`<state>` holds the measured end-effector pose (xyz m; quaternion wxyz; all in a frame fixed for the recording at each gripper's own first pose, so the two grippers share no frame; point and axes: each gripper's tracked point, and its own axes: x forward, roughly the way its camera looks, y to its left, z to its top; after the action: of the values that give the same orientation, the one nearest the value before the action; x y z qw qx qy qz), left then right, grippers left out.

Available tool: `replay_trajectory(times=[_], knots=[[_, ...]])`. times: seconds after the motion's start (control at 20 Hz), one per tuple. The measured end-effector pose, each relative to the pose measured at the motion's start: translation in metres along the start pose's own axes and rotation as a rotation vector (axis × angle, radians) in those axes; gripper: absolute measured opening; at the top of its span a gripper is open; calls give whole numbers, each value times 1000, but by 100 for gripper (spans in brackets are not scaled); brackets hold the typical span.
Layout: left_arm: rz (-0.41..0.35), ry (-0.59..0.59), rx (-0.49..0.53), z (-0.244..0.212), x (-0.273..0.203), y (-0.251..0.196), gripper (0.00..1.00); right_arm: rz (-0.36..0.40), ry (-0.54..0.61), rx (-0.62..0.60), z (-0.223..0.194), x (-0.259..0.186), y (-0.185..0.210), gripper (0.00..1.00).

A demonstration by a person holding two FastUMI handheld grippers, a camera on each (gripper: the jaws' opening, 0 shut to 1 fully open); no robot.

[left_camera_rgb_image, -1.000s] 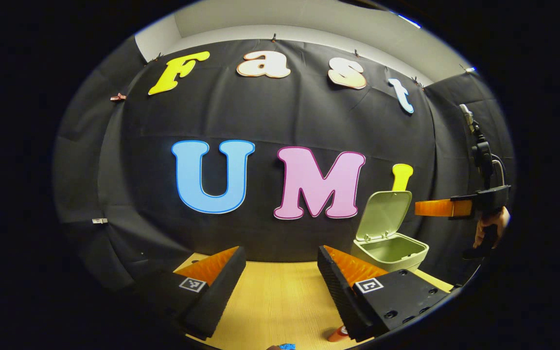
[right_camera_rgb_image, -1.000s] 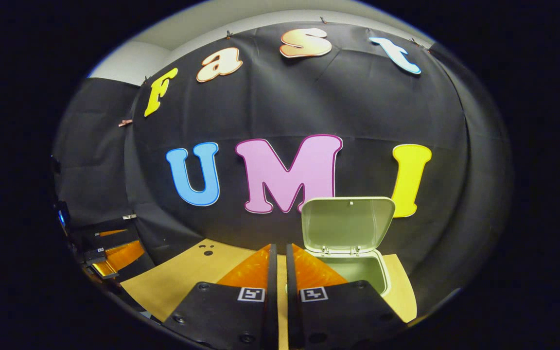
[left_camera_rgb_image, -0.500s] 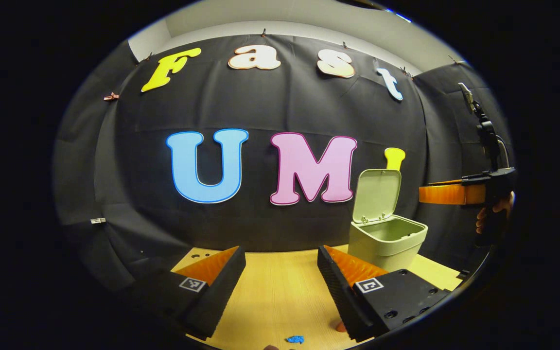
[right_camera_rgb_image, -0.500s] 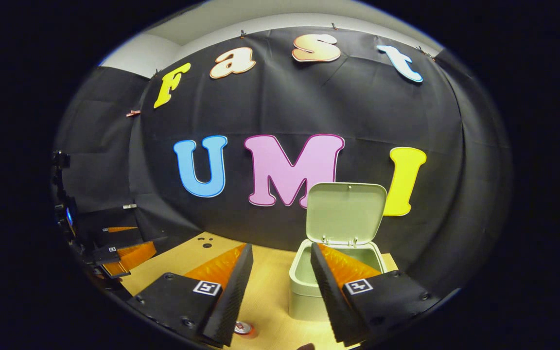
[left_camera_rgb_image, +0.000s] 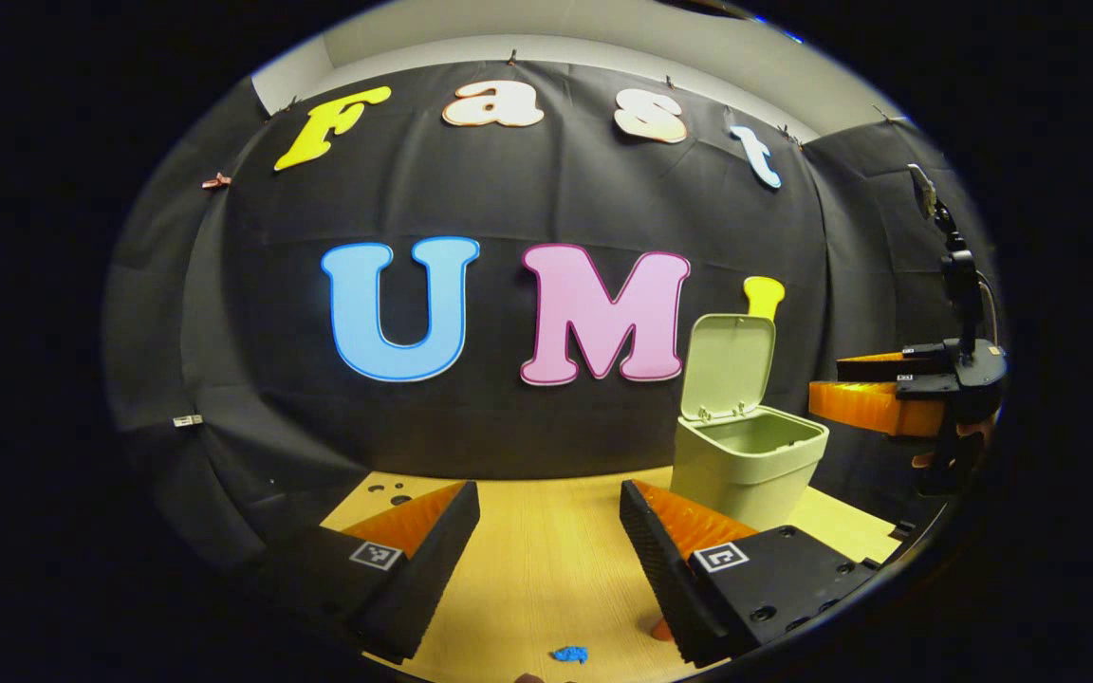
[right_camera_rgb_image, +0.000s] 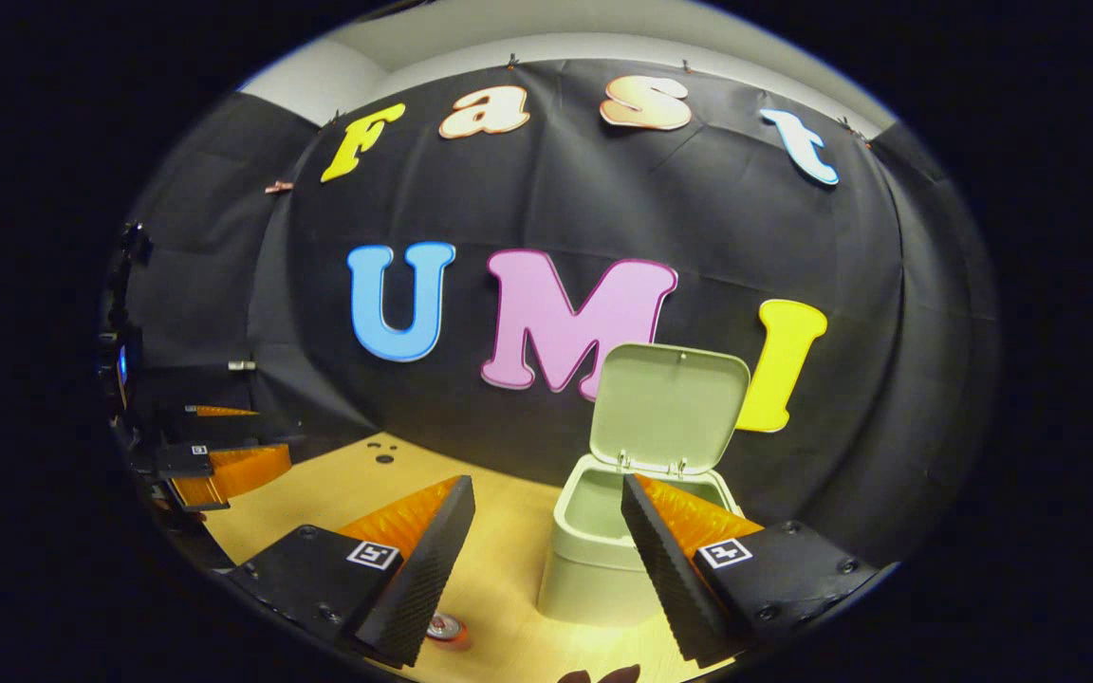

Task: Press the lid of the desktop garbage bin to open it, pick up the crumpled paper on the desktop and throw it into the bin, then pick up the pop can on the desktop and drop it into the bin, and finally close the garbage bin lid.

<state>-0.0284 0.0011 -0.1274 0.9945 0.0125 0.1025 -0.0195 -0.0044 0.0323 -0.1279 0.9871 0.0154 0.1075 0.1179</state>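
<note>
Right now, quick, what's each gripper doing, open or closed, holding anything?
Left gripper: open, holding nothing, over the table.
Right gripper: open, holding nothing, in front of the open bin.

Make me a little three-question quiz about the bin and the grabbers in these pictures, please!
1. True or false: the bin lid stands open.
2. What is the right gripper holding? A) the pop can B) nothing C) the paper
3. Fill in: the pop can lies on the ____, low between the right gripper's fingers in the right gripper view.

Key: 1 true. 2 B, its fingers are spread apart and empty. 3 table. Bonus: the left gripper is open too, with the garbage bin ahead to its right.
</note>
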Motion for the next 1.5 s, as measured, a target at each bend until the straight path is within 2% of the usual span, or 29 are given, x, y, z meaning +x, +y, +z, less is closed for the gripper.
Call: replay_trajectory(times=[0.1, 0.2, 0.35, 0.8, 0.9, 1.3, 1.4, 1.5], knots=[[-26, 46, -6, -24, -1, -5, 96, -5, 4, -49, -4, -7, 3, 98], [-43, 107, -3, -52, 0, -7, 96, 37, 29, -98, -15, -15, 16, 98], [-75, 205, -10, -95, 1, -15, 96, 84, 81, -62, -34, -25, 33, 98], [-64, 557, -69, -234, 10, -14, 95, 91, 175, -34, -60, -38, 43, 98], [-61, 617, -69, -257, 16, -13, 92, 84, 191, -24, -65, -41, 41, 98], [-62, 748, -54, -309, 32, -16, 87, 38, 233, 21, -77, -46, 23, 98], [-58, 778, -60, -318, 32, -17, 82, 23, 238, 36, -78, -48, 17, 98], [-60, 811, -73, -327, 29, -17, 70, 6, 242, 43, -79, -50, 11, 98]])
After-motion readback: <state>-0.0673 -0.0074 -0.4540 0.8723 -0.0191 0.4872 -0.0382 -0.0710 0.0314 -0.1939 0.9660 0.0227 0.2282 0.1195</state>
